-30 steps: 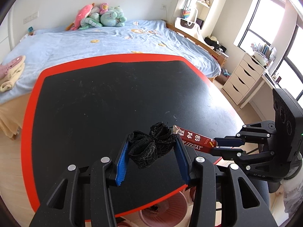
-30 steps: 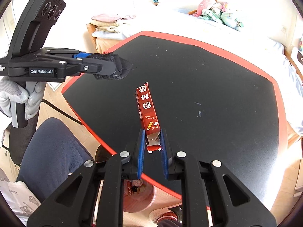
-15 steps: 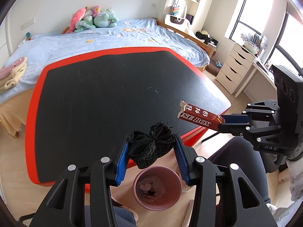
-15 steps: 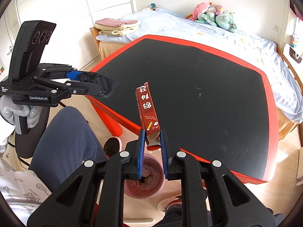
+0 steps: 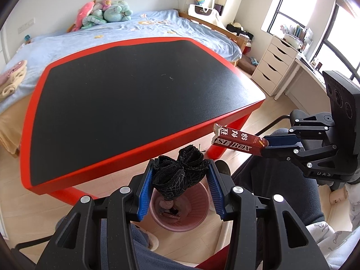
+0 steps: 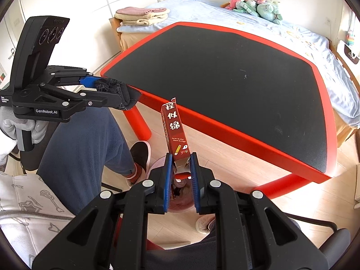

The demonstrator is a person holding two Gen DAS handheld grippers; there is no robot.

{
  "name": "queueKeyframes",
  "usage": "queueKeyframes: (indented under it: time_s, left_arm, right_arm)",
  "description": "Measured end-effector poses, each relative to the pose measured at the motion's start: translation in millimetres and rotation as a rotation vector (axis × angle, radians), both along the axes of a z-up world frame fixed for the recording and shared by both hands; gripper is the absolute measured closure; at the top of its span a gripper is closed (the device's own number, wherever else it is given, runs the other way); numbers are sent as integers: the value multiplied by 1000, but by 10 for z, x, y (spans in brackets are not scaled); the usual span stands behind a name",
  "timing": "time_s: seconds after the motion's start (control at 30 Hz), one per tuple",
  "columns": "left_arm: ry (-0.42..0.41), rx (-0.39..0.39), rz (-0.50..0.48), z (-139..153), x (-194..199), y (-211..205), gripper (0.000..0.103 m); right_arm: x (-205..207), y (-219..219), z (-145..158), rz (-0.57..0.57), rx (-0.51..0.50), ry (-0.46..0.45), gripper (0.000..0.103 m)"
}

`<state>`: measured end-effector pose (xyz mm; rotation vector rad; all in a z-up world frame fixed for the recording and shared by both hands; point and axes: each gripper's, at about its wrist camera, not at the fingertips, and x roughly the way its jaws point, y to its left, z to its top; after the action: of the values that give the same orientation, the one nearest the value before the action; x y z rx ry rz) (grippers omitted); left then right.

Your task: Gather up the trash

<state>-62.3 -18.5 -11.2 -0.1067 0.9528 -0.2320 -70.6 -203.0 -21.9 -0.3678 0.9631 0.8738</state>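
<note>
My left gripper (image 5: 180,175) is shut on a crumpled black mesh wad (image 5: 180,171), which also shows in the right wrist view (image 6: 117,92). It hangs right above a pink waste bin (image 5: 198,216) on the floor that holds some trash. My right gripper (image 6: 181,164) is shut on the torn end of a long red box (image 6: 174,132) with white characters. In the left wrist view the red box (image 5: 238,141) sticks out left from the right gripper (image 5: 267,146), off the table's near edge. The pink bin (image 6: 157,164) lies mostly hidden under the right gripper.
The black table with a red rim (image 5: 135,144) stands ahead, its red legs (image 6: 139,123) on the wooden floor. The person's legs in dark trousers (image 6: 90,153) and slippers (image 6: 139,155) flank the bin. A bed (image 5: 67,40) and white drawers (image 5: 274,65) stand beyond.
Both grippers have drawn back from over the table, past its near edge, with their items still held. The pink bin has come into view under the left gripper.
</note>
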Motion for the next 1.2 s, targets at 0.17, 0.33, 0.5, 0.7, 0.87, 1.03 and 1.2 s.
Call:
queueKeyframes:
  time_s: [0.17,0.33,0.5,0.7,0.87,1.03,1.2]
  left_arm:
    - [19,-3,-13,-84,-70,-42,59]
    - [24,-5,-19,-95,-118,-63,59]
    - [25,-18,-30,-88,-110,-77,56]
    - [-2,-38,-14,-102,-67,-84,13]
    - [-3,-36,12,-104,-48,-45,8]
    - [7,-43,25,-120,-48,3,8]
    - [10,-51,38,-130,-60,31,8]
  right_arm:
    - [-86,-26,-103,4,-13,14,87]
    - [-91,-18,-120,8,-9,23,87]
    - [-87,-22,-128,18,4,33,87]
    - [-47,-60,-154,1,9,19,38]
    - [3,-117,-149,-46,32,25,8]
    - [37,-162,-169,-85,33,41,3]
    - [45,-174,-176,-102,38,51,3]
